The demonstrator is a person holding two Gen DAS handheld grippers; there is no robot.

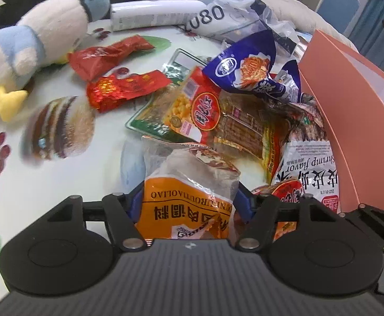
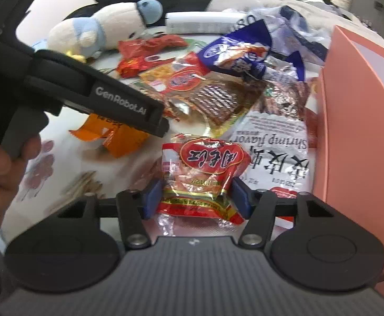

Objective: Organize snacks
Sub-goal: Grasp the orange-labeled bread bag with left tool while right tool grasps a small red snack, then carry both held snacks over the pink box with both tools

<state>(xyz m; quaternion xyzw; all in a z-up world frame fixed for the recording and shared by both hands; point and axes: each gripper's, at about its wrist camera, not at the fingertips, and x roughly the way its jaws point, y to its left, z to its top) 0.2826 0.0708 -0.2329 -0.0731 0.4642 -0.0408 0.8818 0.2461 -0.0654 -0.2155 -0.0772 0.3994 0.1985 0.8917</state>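
A heap of snack packets lies on a white printed tablecloth. My left gripper is shut on an orange packet with a clear top, and its blue pads pinch both sides of the packet. My right gripper is shut on a small red packet with a red oval label, squeezed at its waist between the pads. The right wrist view shows the left gripper's black body from the side, over the orange packet, with a person's hand on its grip.
A pink box stands open at the right edge. Beside it lie a white shrimp-flavour bag, a blue bag, a corn packet and two red packets. A plush toy and a white cylinder lie at the back left.
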